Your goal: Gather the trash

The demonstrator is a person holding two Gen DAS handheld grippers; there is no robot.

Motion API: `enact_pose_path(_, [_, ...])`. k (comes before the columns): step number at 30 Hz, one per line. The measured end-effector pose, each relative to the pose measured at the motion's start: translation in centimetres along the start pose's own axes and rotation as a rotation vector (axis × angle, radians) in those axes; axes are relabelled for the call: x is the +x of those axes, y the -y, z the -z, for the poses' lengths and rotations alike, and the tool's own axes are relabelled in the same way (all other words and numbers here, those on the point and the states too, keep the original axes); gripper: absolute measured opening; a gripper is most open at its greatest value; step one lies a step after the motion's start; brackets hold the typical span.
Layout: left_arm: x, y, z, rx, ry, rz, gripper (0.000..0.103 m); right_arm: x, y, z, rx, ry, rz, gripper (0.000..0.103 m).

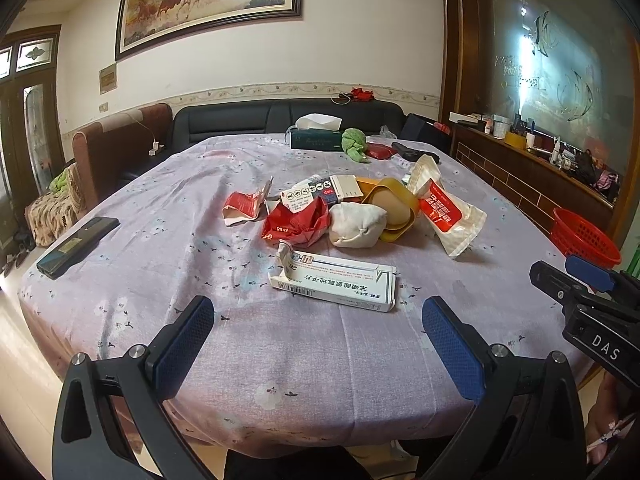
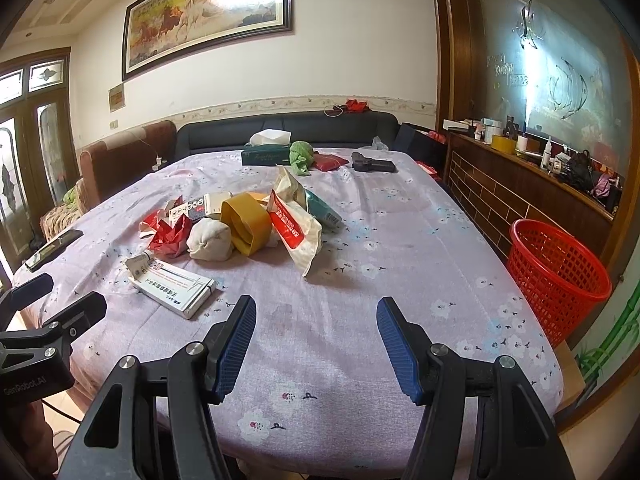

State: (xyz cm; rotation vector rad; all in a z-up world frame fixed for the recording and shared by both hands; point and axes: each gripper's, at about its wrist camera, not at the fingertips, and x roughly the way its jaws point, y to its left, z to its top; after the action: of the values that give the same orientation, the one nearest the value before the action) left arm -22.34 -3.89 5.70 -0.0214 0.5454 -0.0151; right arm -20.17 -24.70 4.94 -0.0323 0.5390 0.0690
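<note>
Trash lies heaped mid-table: a white medicine box (image 1: 336, 282) (image 2: 172, 288) nearest me, crumpled red wrappers (image 1: 296, 224) (image 2: 170, 236), a white wad (image 1: 356, 224) (image 2: 210, 238), a yellow band (image 1: 394, 208) (image 2: 246, 222) and a red-and-white packet (image 1: 450, 212) (image 2: 298, 232). My left gripper (image 1: 318, 326) stands open over the cloth just short of the box, nothing between its fingers. My right gripper (image 2: 316, 326) is open too, over bare cloth right of the box. A red mesh basket (image 2: 556, 268) (image 1: 584, 238) stands beside the table's right edge.
A black phone (image 1: 78, 246) lies at the left edge. At the far end sit a tissue box (image 2: 264, 152), a green cloth (image 2: 300, 156), a red pouch (image 2: 330, 162) and a black object (image 2: 374, 164). Sofas line the back wall; a cluttered shelf (image 2: 532, 156) runs along the right.
</note>
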Motion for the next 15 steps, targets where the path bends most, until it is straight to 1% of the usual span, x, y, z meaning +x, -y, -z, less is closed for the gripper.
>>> enact_pose_path(8, [0.5,-0.2,0.1,-0.001,-0.022,0.013,0.103,0.2,-0.1,0.1,0.000,-0.008,-0.002,0.067])
enact_pose_path(11, [1.4,-0.9,-0.2,-0.014,-0.062,0.035,0.103,0.4,0.1,0.1,0.005,-0.014,-0.008,0.067])
enact_pose_path(15, [4.1,-2.7,-1.1,-0.017,-0.154,0.069,0.103,0.9,0.8,-0.1,0.026,-0.035,-0.029,0.067])
